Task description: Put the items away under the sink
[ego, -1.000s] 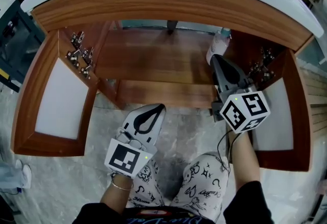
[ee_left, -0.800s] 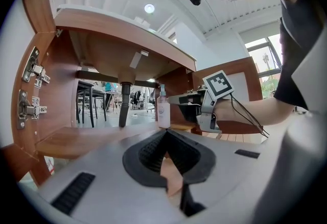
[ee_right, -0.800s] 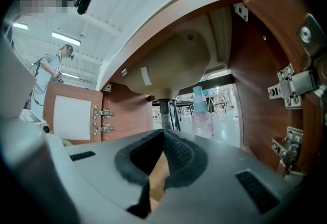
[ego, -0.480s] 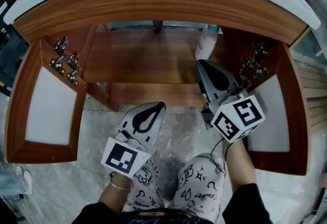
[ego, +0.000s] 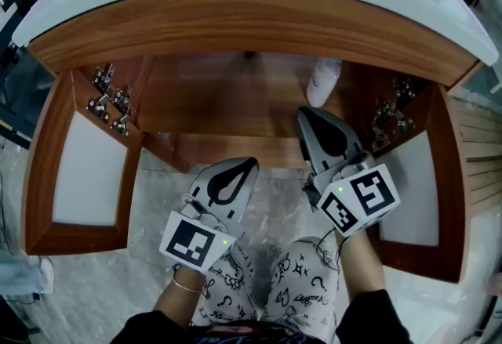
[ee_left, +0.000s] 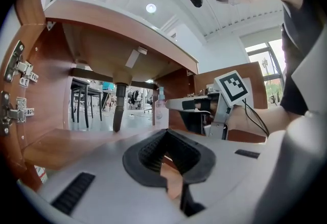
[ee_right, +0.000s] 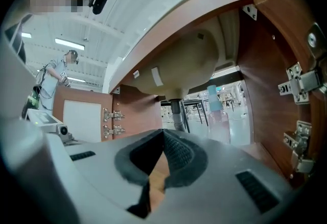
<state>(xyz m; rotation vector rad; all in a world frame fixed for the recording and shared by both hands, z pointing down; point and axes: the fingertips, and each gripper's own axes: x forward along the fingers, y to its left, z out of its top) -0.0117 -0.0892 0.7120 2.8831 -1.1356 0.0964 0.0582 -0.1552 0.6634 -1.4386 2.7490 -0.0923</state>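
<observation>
The bottle (ego: 323,82) stands upright on the cabinet shelf (ego: 220,99), upper right of centre, just beyond the right gripper (ego: 310,114); that and the left gripper (ego: 245,167) have fingers together, empty; a careless sideways swing could topple the bottle.

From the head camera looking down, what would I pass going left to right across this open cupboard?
left cupboard door → left gripper → bottle → right cupboard door. The right gripper overlaps the bottle sideways, so it is left out.
</observation>
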